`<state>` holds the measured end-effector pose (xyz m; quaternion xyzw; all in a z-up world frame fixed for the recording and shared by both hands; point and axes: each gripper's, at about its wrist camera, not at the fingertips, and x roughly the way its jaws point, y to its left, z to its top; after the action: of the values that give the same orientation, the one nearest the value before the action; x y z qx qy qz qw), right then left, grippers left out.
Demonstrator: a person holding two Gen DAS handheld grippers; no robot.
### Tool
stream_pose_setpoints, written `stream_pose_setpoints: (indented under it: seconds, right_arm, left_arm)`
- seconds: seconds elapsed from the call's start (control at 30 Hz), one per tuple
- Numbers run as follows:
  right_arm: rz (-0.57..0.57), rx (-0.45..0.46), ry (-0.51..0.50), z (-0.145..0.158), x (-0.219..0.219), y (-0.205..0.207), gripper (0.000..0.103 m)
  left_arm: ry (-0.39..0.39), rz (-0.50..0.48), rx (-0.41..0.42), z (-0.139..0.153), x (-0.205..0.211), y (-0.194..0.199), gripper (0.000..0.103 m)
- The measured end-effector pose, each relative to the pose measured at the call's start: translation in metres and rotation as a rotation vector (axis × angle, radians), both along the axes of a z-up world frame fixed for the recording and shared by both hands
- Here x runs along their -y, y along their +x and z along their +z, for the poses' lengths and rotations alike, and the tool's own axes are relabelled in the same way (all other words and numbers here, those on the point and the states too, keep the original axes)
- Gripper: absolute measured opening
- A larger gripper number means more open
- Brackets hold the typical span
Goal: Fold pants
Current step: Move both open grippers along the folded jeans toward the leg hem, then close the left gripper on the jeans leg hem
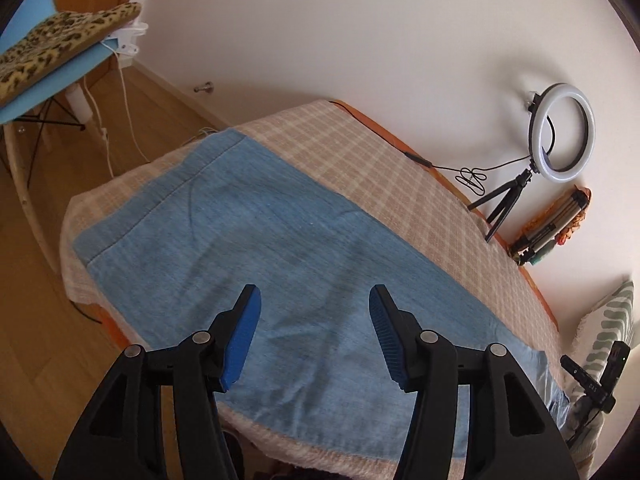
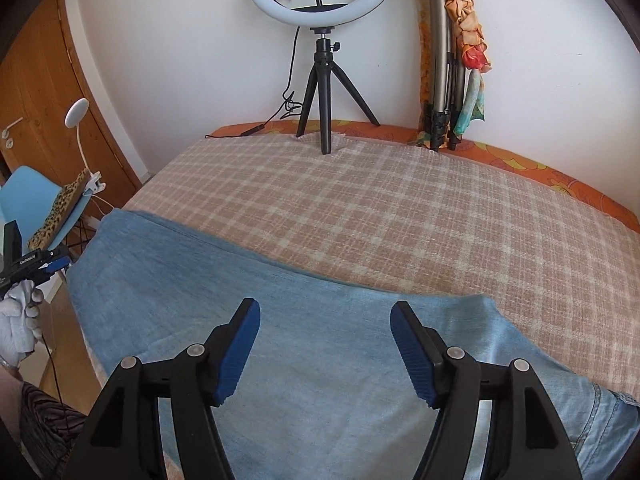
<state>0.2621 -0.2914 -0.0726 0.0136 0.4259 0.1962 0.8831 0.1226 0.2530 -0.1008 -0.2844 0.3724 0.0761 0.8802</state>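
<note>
Jaws of both grippers stood apart with nothing between the blue pads: the left gripper (image 1: 315, 300) and the right gripper (image 2: 324, 312) each hung released above the light blue denim pants (image 1: 256, 240). That garment lay flat across the lower half of both views, on the beige checked blanket (image 2: 360, 208) covering the bed, one long edge running diagonally toward the upper left. It looked already doubled lengthwise, leg on leg, though the layers could not be told apart for certain. Judging by its long outstretched shape, the crosswise folds remained to be made. A white ring light on a black tripod (image 2: 322, 40) stood at the wall.
</note>
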Motion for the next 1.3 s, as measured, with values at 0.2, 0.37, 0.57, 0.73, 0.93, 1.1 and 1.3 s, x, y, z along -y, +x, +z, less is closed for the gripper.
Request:
stream_pose_setpoints:
  seconds: [0.2,0.37,0.57,0.73,0.93,1.1,1.3]
  right_arm:
    - [0.045,0.031,-0.043,0.007,-0.037,-0.006,0.070]
    - [0.022,0.048,0.006,0.017,-0.050,-0.014,0.072]
    - [0.040,0.030,0.026,0.011,-0.071,-0.015,0.073]
    - [0.065,0.015,0.019,0.006,-0.082,-0.010,0.073]
    - [0.049,0.017,0.051,0.011,-0.073,-0.008,0.073]
    - [0.023,-0.003,0.062,0.007,-0.065,-0.004,0.073]
    - [0.024,-0.006,0.045,0.004,-0.063,-0.003,0.073]
  left_arm:
    - [-0.062,0.170,-0.046,-0.031,-0.074,-0.027,0.055]
    - [-0.212,0.297,-0.035,-0.062,-0.122,-0.043,0.052]
    - [-0.321,0.286,-0.016,-0.079,-0.136,-0.040,0.040]
    - [-0.306,0.274,-0.029,-0.081,-0.130,-0.031,0.040]
    - [-0.338,0.310,-0.025,-0.084,-0.134,-0.030,0.043]
    - [-0.368,0.324,-0.002,-0.085,-0.133,-0.021,0.042]
    - [-0.232,0.313,-0.016,-0.082,-0.119,-0.002,0.011]
